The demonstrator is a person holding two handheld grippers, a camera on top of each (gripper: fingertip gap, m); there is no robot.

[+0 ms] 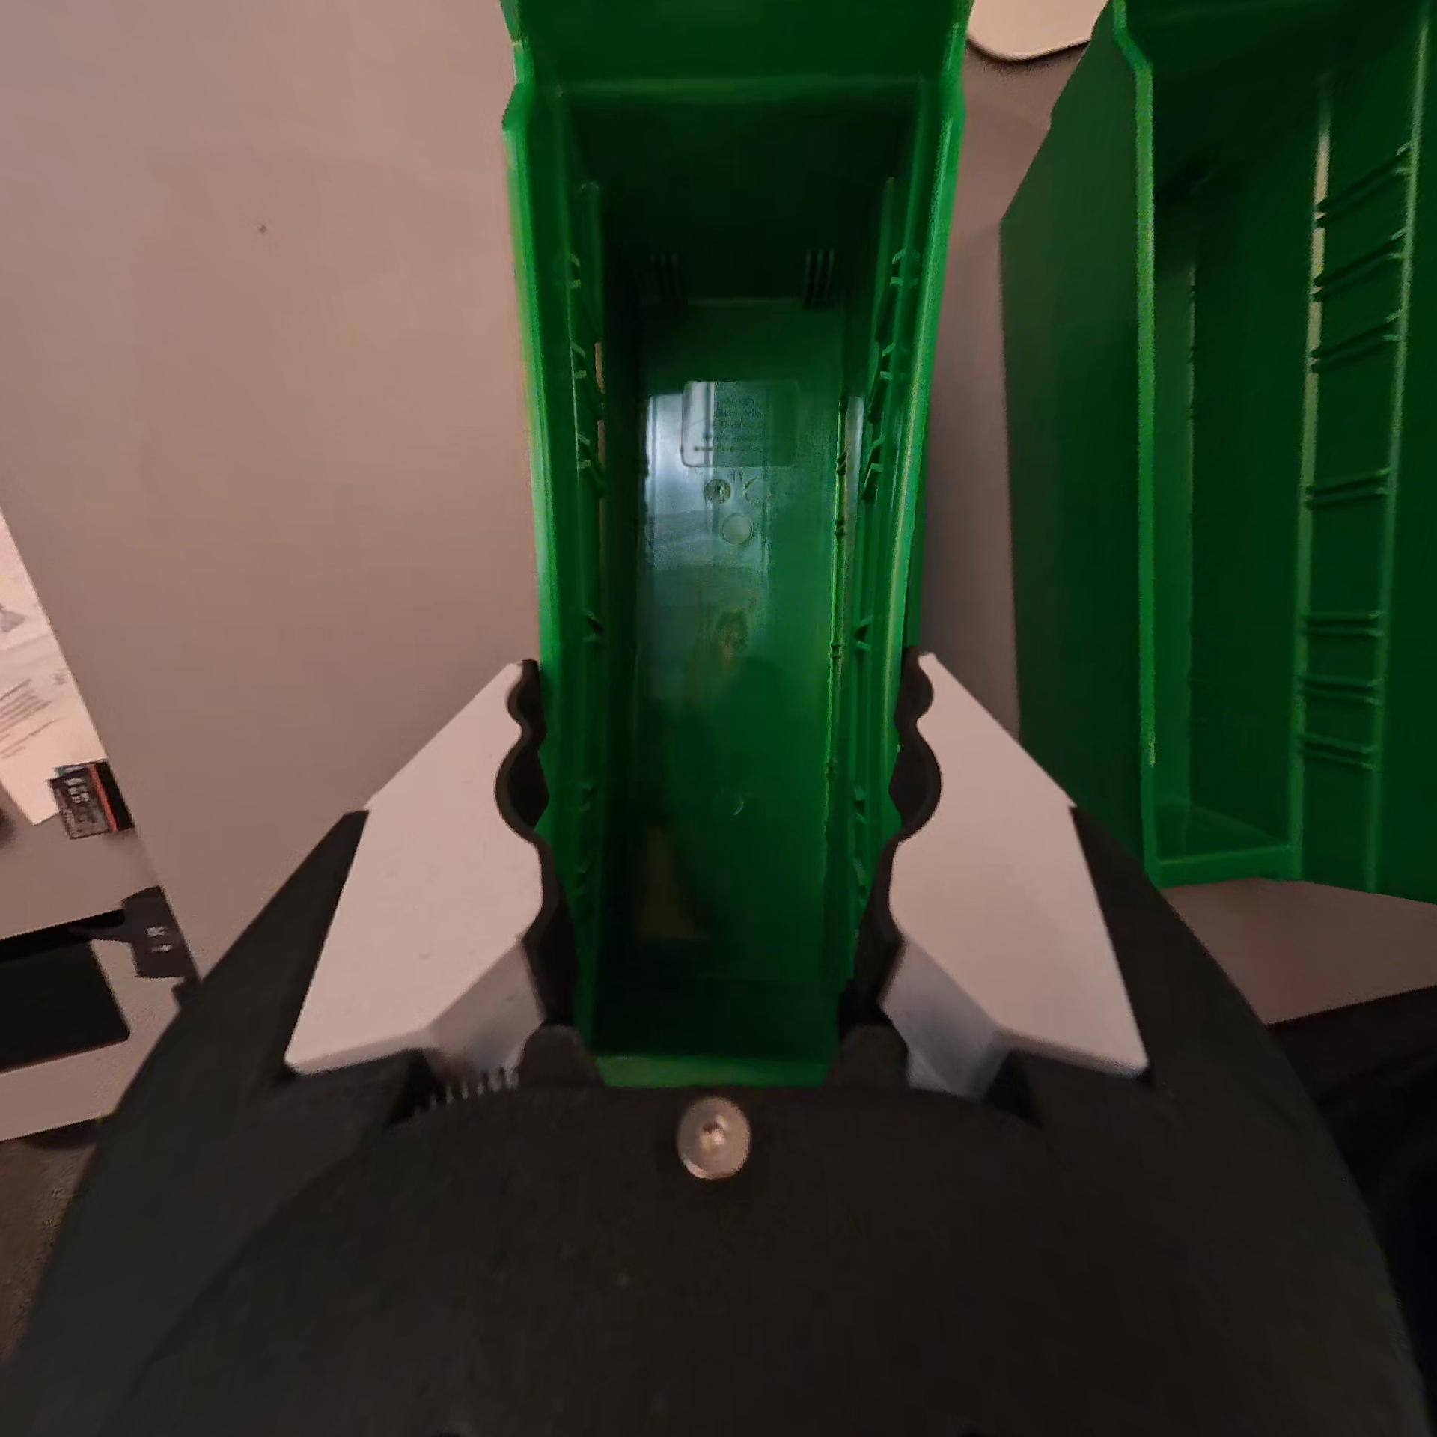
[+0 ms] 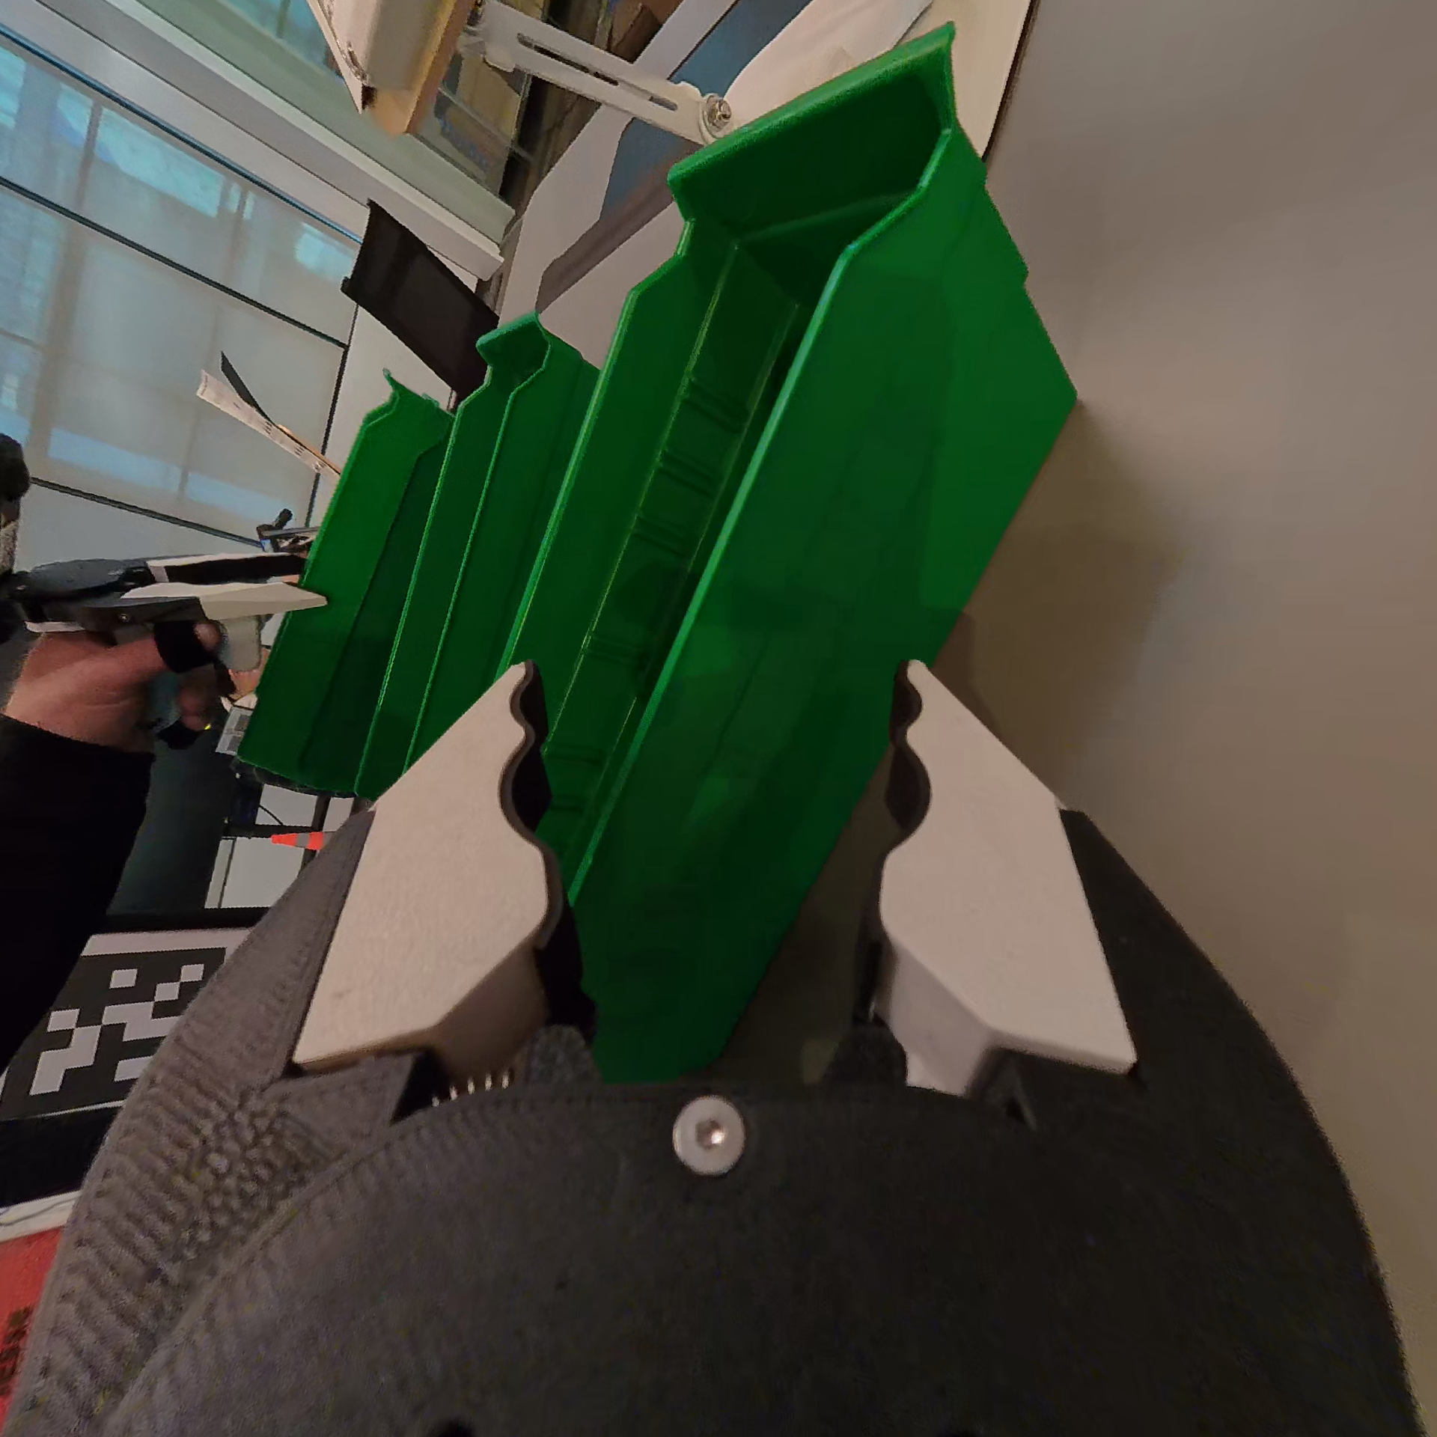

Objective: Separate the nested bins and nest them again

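Left fingers (image 1: 719, 785) clamping green bin (image 1: 723, 544); right fingers (image 2: 719, 785) clasping another bin (image 2: 777, 622), third bin (image 2: 466, 560) beyond

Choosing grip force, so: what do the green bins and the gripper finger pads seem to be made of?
The green bins look like rigid moulded plastic: uniform colour, glossy floor reflections, moulded ribs on the walls. The left gripper finger pads look like matte black rubber, wavy-edged, on pale, hard-looking, probably plastic fingers; the exact material is uncertain.

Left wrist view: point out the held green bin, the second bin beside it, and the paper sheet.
held green bin (image 1: 731, 622), left wrist view, inner floor.
second green bin (image 1: 1244, 544), left wrist view, inner wall.
paper sheet (image 1: 31, 669), left wrist view, printed face.
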